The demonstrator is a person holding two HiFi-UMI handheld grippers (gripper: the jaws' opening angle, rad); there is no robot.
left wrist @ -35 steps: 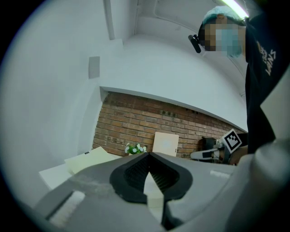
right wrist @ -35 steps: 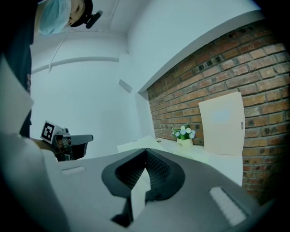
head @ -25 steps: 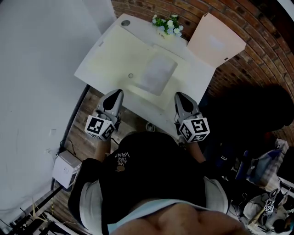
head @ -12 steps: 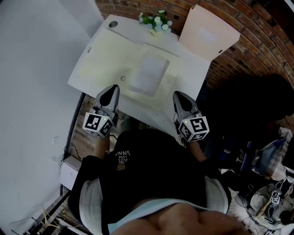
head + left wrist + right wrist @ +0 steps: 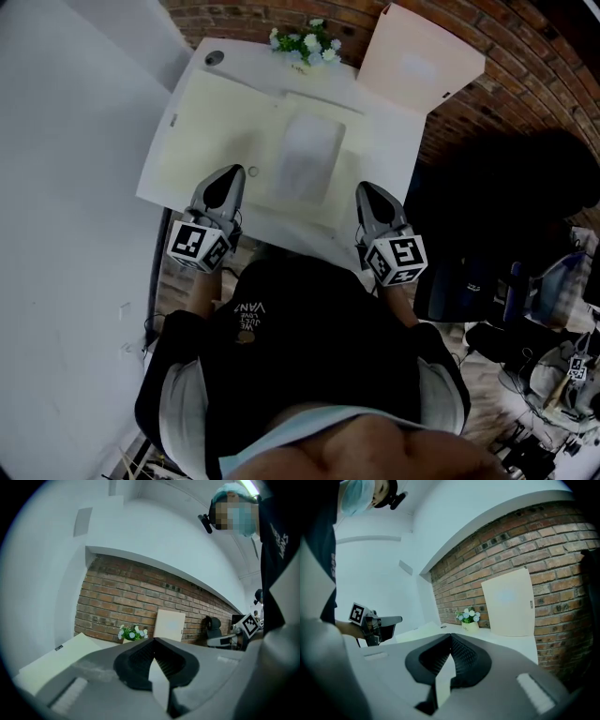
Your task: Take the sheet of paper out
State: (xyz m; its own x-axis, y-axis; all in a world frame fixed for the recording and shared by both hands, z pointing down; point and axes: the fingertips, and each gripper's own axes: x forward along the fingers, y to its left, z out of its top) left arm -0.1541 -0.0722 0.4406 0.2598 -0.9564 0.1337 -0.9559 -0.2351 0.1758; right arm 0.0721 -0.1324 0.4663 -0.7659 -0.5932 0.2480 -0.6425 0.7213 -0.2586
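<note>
A pale, greyish sheet of paper [image 5: 307,157] lies flat on a light yellow mat [image 5: 211,122] that covers the white table [image 5: 394,150]. My left gripper [image 5: 226,184] is over the table's near edge, just left of the sheet, jaws shut with nothing in them. My right gripper [image 5: 368,196] hangs at the near edge to the sheet's right, also shut and holding nothing. In the left gripper view the left gripper [image 5: 152,641] has its pads meeting; the right gripper [image 5: 450,639] shows the same in its own view. Neither touches the sheet.
A small pot of flowers [image 5: 305,42] stands at the table's far edge by the brick wall [image 5: 487,103]. A beige board [image 5: 419,56] leans on that wall at the far right. A small round knob [image 5: 253,172] sits on the mat beside the left gripper. A dark chair [image 5: 497,234] is at the right.
My left gripper has moved forward from in front of the table to over its near edge, close to the round knob. The right gripper has hardly shifted. Both stay shut.
</note>
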